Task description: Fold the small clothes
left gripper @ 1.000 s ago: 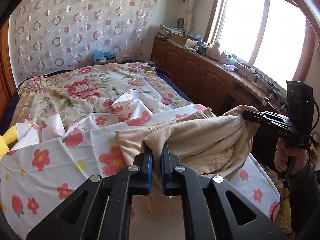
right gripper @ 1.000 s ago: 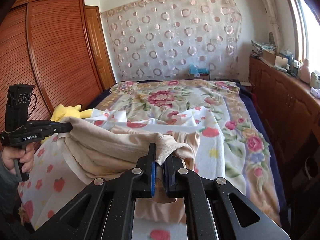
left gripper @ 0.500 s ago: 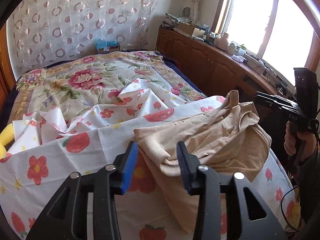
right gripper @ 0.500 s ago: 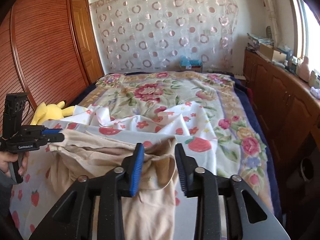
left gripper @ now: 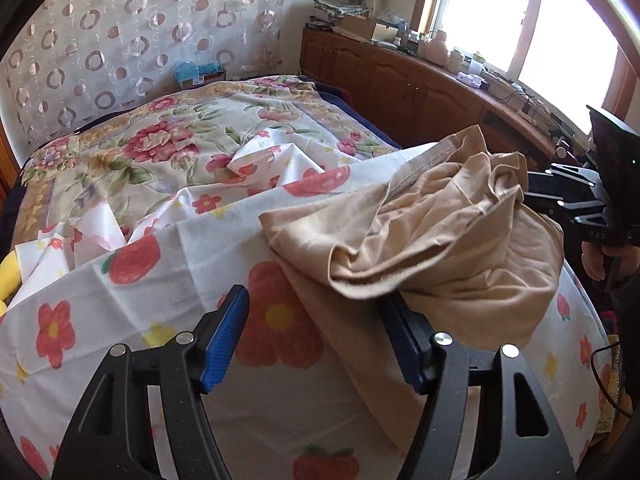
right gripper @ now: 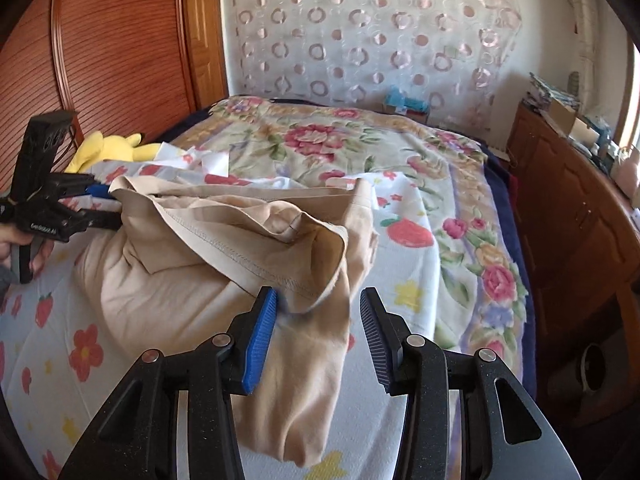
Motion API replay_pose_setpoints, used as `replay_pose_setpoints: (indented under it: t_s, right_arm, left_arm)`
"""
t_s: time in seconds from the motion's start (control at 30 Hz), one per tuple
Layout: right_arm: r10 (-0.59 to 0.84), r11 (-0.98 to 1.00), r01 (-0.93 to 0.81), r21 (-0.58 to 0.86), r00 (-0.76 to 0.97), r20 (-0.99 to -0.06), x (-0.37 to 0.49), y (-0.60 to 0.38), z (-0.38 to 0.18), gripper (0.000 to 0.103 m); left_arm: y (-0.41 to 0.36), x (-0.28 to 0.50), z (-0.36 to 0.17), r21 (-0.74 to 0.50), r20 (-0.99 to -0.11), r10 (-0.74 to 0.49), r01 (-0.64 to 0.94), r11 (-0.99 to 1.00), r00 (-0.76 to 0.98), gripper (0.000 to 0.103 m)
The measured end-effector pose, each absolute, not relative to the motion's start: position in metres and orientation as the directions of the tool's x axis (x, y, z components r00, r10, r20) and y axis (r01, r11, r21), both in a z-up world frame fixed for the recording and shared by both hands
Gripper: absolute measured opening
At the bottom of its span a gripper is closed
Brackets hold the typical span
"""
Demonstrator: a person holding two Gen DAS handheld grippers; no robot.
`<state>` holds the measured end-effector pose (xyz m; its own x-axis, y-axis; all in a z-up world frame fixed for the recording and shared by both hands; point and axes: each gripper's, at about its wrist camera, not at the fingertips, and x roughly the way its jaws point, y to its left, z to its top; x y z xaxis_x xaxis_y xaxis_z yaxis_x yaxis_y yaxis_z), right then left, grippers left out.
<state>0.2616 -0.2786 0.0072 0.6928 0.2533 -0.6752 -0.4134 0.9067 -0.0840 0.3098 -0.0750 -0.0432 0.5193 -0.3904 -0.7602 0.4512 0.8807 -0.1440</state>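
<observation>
A beige garment (left gripper: 440,248) lies crumpled in a loose heap on a white sheet with red flowers (left gripper: 120,280) at the near end of the bed. It also shows in the right wrist view (right gripper: 224,264), its stitched hem uppermost. My left gripper (left gripper: 316,332) is open, its jaws spread wide just before the garment's near edge, which overlaps its right finger. My right gripper (right gripper: 318,316) is open too, its jaws on either side of a hanging fold without clamping it. Each gripper shows in the other's view, the right (left gripper: 580,204) and the left (right gripper: 52,208).
The bed carries a floral quilt (left gripper: 168,140) farther back. A yellow plush toy (right gripper: 108,148) lies at the left edge by the wooden wardrobe (right gripper: 120,40). A wooden cabinet (left gripper: 420,84) with clutter runs under the window on the right. A patterned curtain (right gripper: 380,28) hangs behind.
Both grippers were shut on the garment, holding it up between them; they have opened wide and let it go. The garment has dropped onto the sheet in a heap.
</observation>
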Motion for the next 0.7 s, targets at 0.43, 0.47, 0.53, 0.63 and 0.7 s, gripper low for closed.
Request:
replay_pose_setpoints:
  t_s: [0.43, 0.47, 0.53, 0.63, 0.7]
  right_arm:
    - [0.220, 0.961, -0.278, -0.007, 0.777, -0.590, 0.308, -0.293, 0.045, 0.004]
    - [0.202, 0.969, -0.248, 0.003, 0.781, -0.591, 0.310, -0.296, 0.046, 0.005]
    - [0.153, 0.978, -0.208, -0.023, 0.786, -0.599, 0.308, -0.291, 0.047, 0.005]
    - [0.117, 0.981, -0.188, -0.052, 0.783, -0.610, 0.295, -0.277, 0.050, 0.023]
    - [0.124, 0.980, -0.194, -0.051, 0.783, -0.610, 0.287, -0.270, 0.055, 0.038]
  left_arm:
    - [-0.068, 0.359, -0.044, -0.144, -0.728, -0.337, 0.347, 0.927, 0.597, 0.042]
    - [-0.064, 0.360, -0.043, -0.160, -0.722, -0.339, 0.331, 0.930, 0.603, 0.042]
    - [-0.059, 0.361, -0.042, -0.172, -0.721, -0.332, 0.307, 0.936, 0.608, 0.045]
    - [-0.055, 0.356, -0.037, -0.185, -0.698, -0.345, 0.307, 0.934, 0.627, 0.052]
    - [-0.054, 0.353, -0.033, -0.202, -0.693, -0.368, 0.323, 0.925, 0.620, 0.052]
